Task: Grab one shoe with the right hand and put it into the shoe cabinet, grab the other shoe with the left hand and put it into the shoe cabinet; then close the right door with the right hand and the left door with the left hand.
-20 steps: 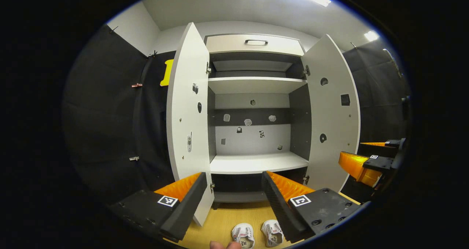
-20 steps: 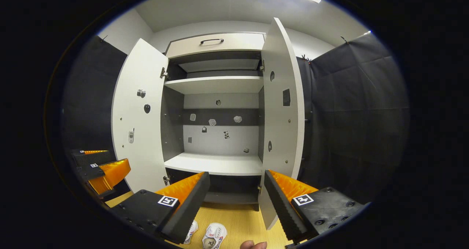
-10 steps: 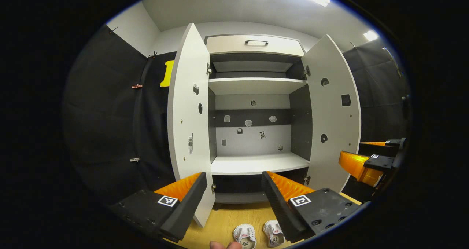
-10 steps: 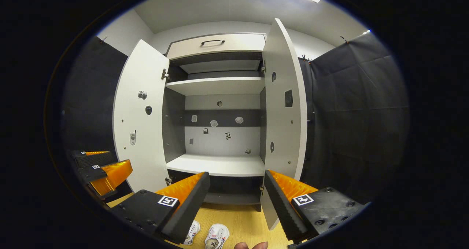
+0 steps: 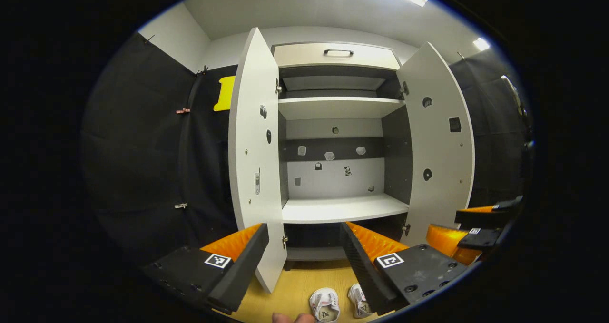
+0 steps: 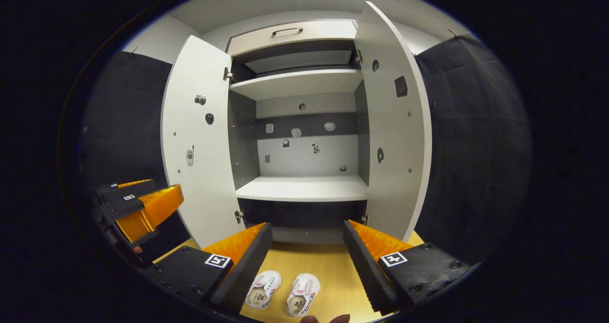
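Two small white shoes stand side by side on the wooden floor before the cabinet: left shoe (image 6: 264, 288) and right shoe (image 6: 301, 294) in the right gripper view; again as left shoe (image 5: 324, 304) and right shoe (image 5: 360, 300) in the left gripper view. The white shoe cabinet (image 5: 340, 209) has both doors swung wide, left door (image 5: 257, 156), right door (image 5: 440, 142). My left gripper (image 5: 302, 254) is open, above the floor. My right gripper (image 6: 307, 251) is open too, hovering above the shoes. Each view catches the other gripper at its edge.
The cabinet has a top drawer (image 6: 292, 33), an upper shelf (image 6: 297, 83) and a middle shelf (image 6: 304, 190) with small stickers on the back panel. Black cloth walls close in on both sides. A fingertip (image 6: 328, 319) peeks in at the bottom.
My right gripper has tilted down and moved closer, so the shoes show more fully below it. My left gripper shifted slightly left; the other gripper sank lower in its view.
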### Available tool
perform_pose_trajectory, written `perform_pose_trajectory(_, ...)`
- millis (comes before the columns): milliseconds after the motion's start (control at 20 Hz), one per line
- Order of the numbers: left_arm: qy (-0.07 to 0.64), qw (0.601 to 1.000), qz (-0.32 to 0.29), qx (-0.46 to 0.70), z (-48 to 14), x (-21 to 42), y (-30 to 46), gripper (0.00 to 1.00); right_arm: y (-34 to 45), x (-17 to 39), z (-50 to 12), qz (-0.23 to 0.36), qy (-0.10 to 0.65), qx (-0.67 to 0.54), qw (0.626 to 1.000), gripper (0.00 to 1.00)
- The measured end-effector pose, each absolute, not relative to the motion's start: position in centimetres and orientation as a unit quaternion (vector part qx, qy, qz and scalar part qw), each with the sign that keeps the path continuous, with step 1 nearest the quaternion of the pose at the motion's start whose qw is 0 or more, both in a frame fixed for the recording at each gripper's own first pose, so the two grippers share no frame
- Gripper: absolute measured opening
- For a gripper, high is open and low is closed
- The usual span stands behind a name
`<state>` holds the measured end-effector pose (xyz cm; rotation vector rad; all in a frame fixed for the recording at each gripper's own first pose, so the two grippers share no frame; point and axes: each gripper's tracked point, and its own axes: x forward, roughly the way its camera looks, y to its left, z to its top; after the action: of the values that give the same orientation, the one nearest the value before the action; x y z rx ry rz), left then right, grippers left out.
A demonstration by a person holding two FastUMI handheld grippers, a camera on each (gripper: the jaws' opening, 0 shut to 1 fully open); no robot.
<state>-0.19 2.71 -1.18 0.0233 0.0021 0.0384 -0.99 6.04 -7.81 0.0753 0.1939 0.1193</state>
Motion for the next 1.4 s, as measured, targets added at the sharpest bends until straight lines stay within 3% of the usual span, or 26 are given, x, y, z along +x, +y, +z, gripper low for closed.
perform_pose_trajectory(550,0.049,0.997,0.056,0.021,-5.7,-1.3,6.0,0.95,10.3,-4.4,-28.8,0.079,0.304,0.085,0.946,0.97)
perform_pose_trajectory(850,0.073,0.995,0.067,0.019,-7.8,-1.4,7.5,0.95,11.6,-3.6,-37.2,0.064,0.356,0.098,0.927,0.76)
perform_pose_trajectory(1050,0.084,0.994,0.073,0.025,-8.7,-0.9,8.4,0.95,11.6,-2.1,-41.8,0.042,0.381,0.094,0.919,0.74)
perform_pose_trajectory(1150,0.088,0.993,0.073,0.023,-9.1,-0.5,8.6,0.95,10.9,-1.2,-43.7,0.026,0.387,0.087,0.917,0.58)
perform_pose_trajectory(1300,0.095,0.992,0.074,0.026,-10.1,-0.4,8.9,0.95,10.8,0.5,-45.3,0.009,0.389,0.096,0.916,0.59)
perform_pose_trajectory(1400,0.101,0.992,0.075,0.028,-10.9,-0.2,9.2,0.95,11.1,1.8,-46.6,0.007,0.385,0.091,0.918,0.46)
